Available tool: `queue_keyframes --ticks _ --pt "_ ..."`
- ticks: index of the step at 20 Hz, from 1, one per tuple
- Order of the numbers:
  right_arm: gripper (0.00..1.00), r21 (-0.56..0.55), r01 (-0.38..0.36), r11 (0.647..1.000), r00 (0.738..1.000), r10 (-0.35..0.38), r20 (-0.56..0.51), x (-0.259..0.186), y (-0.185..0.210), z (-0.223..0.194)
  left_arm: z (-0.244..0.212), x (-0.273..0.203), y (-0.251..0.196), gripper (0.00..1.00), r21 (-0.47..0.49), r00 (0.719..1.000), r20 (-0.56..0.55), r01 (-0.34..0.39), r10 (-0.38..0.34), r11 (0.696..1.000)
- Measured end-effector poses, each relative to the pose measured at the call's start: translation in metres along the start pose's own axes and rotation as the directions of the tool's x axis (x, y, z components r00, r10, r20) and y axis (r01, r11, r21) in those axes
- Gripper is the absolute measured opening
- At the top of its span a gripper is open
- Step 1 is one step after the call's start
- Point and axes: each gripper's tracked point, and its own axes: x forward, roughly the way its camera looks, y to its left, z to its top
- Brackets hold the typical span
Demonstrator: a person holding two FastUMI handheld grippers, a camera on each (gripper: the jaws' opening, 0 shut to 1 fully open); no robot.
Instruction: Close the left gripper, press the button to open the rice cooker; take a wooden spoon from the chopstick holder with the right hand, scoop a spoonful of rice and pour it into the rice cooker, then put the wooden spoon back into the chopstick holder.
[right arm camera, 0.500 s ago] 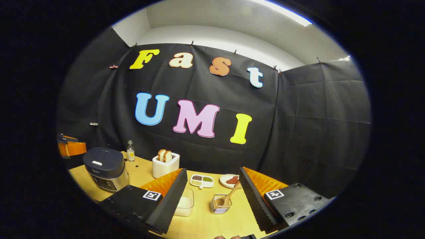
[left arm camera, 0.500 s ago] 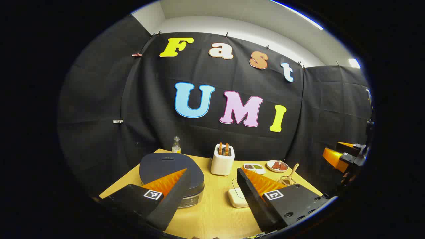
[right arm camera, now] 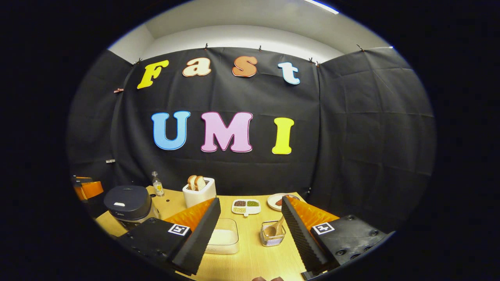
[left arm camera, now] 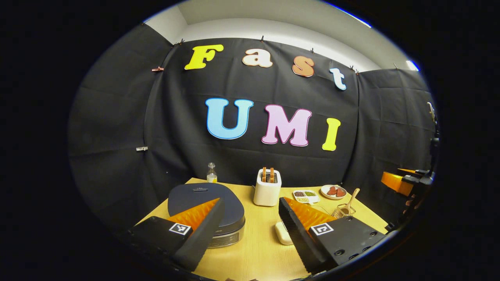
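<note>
Rounded dark cooker [right arm camera: 129, 203], lid down, sits far left on the wood-grain table [right arm camera: 254, 257]. Wooden spoon [right arm camera: 275, 227] leans in the wire holder [right arm camera: 272, 238], beside a clear rice box [right arm camera: 224, 240]. Left gripper [left arm camera: 250, 234] and right gripper [right arm camera: 250, 238] hover released, ridged pads apart.

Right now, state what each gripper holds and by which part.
Nothing. The left gripper and right gripper are open and empty; the wooden spoon sits in the chopstick holder.
</note>
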Motion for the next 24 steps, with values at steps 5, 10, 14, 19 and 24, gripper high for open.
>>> queue_keyframes --ticks 5,10,14,19,24 --pt "0.98 -0.015 -0.013 1.000 1.000 0.014 0.007 0.005 -0.020 0.001 0.001 -0.002 -0.008 0.95 -0.035 0.999 -0.020 -0.047 0.046 0.998" --pt "0.98 0.014 -0.002 1.000 1.000 0.003 -0.013 0.012 -0.025 0.001 0.005 -0.002 0.000 0.96 -0.002 0.998 -0.013 -0.058 0.058 0.998" --pt "0.98 0.019 0.032 0.999 0.999 -0.032 -0.011 0.012 -0.025 0.006 0.007 0.004 0.016 0.95 0.020 0.999 -0.006 -0.054 0.054 0.998" --pt "0.98 0.049 0.045 0.998 0.999 -0.045 -0.009 0.000 -0.015 0.010 -0.006 0.024 0.044 0.84 -0.035 0.997 -0.069 -0.032 0.030 0.999" --pt "0.98 0.012 0.083 0.997 0.997 -0.083 -0.007 -0.023 -0.025 0.002 -0.025 0.049 0.075 0.42 -0.095 0.985 -0.171 -0.035 0.018 0.995"
